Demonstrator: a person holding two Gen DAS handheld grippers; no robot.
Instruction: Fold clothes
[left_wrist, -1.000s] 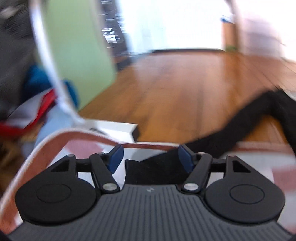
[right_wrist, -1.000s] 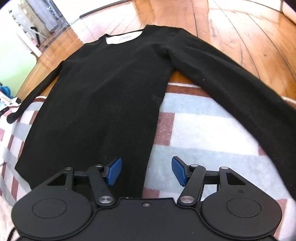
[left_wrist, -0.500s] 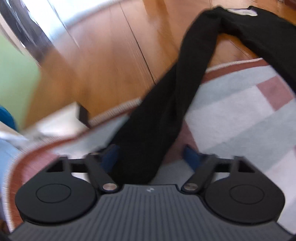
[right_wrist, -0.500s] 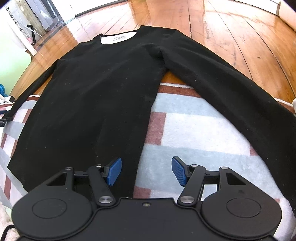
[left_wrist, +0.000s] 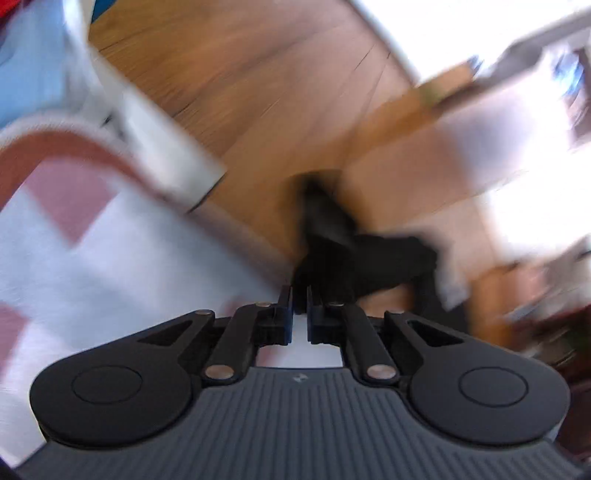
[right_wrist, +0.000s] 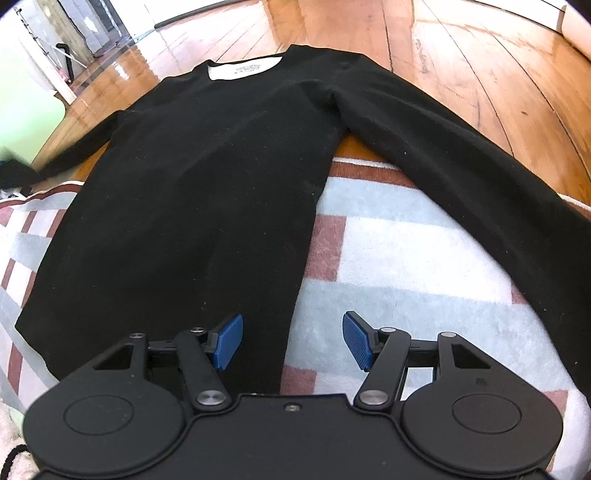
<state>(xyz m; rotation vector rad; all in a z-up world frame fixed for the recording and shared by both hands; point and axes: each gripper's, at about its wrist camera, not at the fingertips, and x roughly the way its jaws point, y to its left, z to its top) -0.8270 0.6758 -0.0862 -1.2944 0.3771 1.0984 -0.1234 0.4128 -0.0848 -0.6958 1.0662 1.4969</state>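
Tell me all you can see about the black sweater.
The black sweater is long-sleeved, of soft knit, with a white label at the neck. It lies flat and unfolded, its lower half on the checked rug, its upper half on the wooden floor. The left gripper has just closed on one sleeve's cuff.

Motion blur smears the floor (left_wrist: 295, 92) and rug (left_wrist: 92, 258).

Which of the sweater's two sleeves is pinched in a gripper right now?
The left sleeve: the left gripper is shut on its cuff. The right sleeve lies flat, untouched.
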